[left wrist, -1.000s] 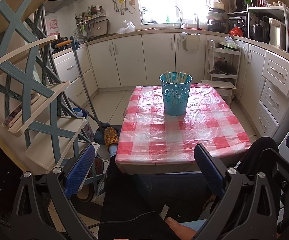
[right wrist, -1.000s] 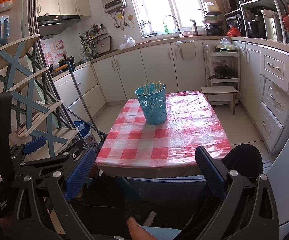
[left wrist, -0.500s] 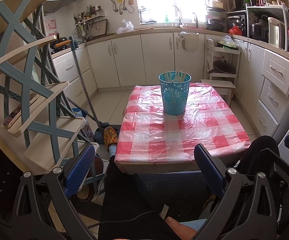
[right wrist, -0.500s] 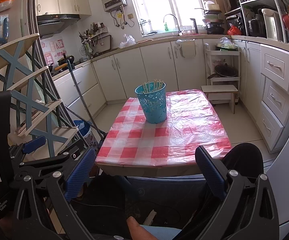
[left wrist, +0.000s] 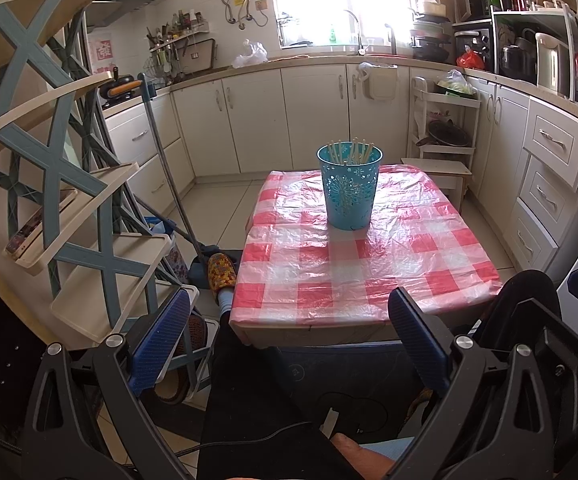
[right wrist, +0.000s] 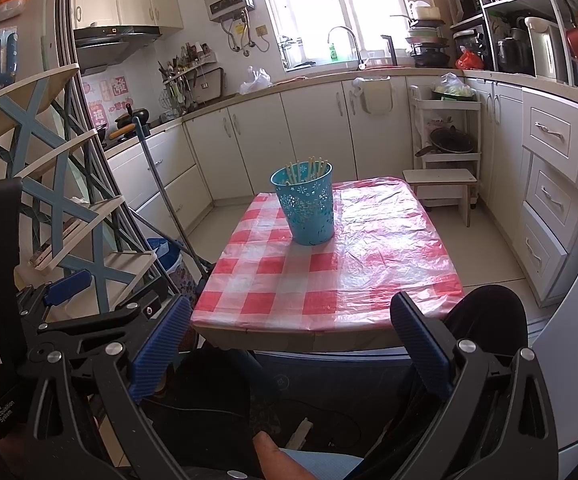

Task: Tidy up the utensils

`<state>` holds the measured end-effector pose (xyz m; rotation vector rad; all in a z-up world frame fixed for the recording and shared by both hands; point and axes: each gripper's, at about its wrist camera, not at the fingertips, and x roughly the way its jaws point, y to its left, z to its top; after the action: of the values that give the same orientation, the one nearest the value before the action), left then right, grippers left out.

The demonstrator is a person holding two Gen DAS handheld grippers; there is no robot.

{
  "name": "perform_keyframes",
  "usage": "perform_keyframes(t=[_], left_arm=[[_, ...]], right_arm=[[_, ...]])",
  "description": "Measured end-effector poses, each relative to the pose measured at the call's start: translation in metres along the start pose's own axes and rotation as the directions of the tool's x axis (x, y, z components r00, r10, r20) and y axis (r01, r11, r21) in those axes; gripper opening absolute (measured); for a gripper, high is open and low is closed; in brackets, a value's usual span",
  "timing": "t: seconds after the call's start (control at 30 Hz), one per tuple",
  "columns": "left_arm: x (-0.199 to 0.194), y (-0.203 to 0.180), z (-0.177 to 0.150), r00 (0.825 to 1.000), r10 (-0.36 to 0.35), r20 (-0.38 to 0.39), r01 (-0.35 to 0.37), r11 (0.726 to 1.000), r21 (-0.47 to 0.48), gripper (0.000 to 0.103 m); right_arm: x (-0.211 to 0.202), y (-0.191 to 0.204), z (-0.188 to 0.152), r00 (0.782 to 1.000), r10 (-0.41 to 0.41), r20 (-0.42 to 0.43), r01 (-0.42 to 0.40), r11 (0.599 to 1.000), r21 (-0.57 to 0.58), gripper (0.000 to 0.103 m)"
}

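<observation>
A teal perforated bucket (left wrist: pixel 349 188) (right wrist: pixel 306 205) stands upright on the far half of a small table with a red-and-white checked cover (left wrist: pixel 361 264) (right wrist: pixel 329 276). Several pale chopsticks (left wrist: pixel 349 151) (right wrist: pixel 306 169) stick up from inside it. My left gripper (left wrist: pixel 289 336) hangs open before the table's near edge, nothing between its blue pads. My right gripper (right wrist: pixel 289 340) is likewise open and empty, low in front of the table. The left gripper's body (right wrist: pixel 61 292) shows at the left of the right wrist view.
A cream and blue tiered rack (left wrist: pixel 61 184) stands close on the left, with a mop handle (left wrist: pixel 169 168) leaning beside it. White cabinets (left wrist: pixel 289 116) line the back and right walls. A low stool (right wrist: pixel 441 184) sits beyond the table. The person's legs (left wrist: pixel 249 408) are below the grippers.
Both views have drifted very slightly; the bucket sits a touch higher in the left wrist view. Both grippers stay open and empty.
</observation>
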<state>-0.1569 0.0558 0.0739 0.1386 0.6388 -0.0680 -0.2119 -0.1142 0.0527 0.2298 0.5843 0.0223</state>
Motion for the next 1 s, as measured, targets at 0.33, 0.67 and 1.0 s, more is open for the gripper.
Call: perform_keyframes(t=[0.33,0.67,1.0], left_arm=[[0.0013,0.0001,-0.0010,1.000,-0.001,-0.001,0.001,1.000,0.004,0.095],[0.0024,0.0032,-0.0027,1.000,-0.001,-0.002,0.001,1.000,0.004,0.095],[0.0043,0.0090,-0.0010,1.000,0.003,-0.004,-0.003,1.000,0.002,0.095]], right_arm=[[0.0026,0.0004,-0.0023,1.000,-0.001,-0.008,0.001,1.000,-0.002,0.096],[0.0041,-0.0005,-0.0018,1.000,-0.002,-0.015,0.002,1.000,-0.002,0.096],[0.0094,-0.0016,-0.0007,0.999,-0.005,-0.032,0.005,1.000,-0.009,0.096]])
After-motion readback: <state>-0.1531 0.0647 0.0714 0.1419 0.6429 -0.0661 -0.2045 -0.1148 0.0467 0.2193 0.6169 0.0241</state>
